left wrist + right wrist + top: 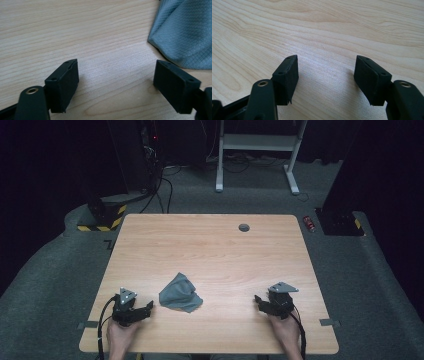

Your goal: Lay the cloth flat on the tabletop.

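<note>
- A crumpled grey cloth (pixel 180 293) is seen lying on the near half of the wooden table (pixel 210 245), slightly left of its middle, between the two grippers and nearer the left one.
- In the left gripper view, the cloth (pixel 185 32) is shown at the upper right, its quilted weave visible, with its edge just beside the tip of one jaw; contact cannot be told.
- The table is a pale wood-grain top with a round grommet (pixel 244 227) near its far edge; it is set on grey carpet in a dark room, with a white desk frame (pixel 257 150) and cables behind.
- The left gripper (pixel 145 309) is held low at the near left of the table, pointed towards the cloth.
- The right gripper (pixel 260 301) is held at the near right, well apart from the cloth, pointed inward.
- Both sets of jaws are spread wide, and nothing is gripped; bare wood is seen between them.
</note>
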Demonstrator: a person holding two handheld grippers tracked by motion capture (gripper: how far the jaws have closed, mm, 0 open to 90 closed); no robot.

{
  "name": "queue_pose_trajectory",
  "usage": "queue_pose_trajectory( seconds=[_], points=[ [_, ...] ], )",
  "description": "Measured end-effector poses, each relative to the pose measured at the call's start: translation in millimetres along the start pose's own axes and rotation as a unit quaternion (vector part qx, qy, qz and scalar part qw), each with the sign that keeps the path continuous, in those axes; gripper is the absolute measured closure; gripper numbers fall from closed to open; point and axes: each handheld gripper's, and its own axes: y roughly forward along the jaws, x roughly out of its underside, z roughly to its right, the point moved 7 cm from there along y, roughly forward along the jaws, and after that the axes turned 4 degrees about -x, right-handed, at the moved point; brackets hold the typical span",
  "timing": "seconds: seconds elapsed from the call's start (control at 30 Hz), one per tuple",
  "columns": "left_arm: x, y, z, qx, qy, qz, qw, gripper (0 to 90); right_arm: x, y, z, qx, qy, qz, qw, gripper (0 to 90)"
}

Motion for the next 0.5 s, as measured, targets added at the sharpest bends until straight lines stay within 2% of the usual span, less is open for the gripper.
queue_pose_trajectory(
  seconds=[0.2, 0.43, 0.5],
  points=[
    [1.0, -1.9, -0.4, 0.002, 0.001, -0.002, 1.0000, 21.5, 0.0, 0.1, -0.3, -0.001, 0.000, 0.000, 1.0000, 35.2],
    [-4.1, -9.9, 6.8, 0.026, -0.017, 0.021, 0.9993, 23.9, 0.0, 0.2, -0.3, -0.002, -0.003, -0.001, 1.0000, 34.6],
    [-6.8, -13.3, 10.7, 0.044, -0.025, 0.027, 0.9984, 24.3, 0.1, 0.1, -0.4, -0.002, -0.002, -0.001, 1.0000, 34.6]
  ],
)
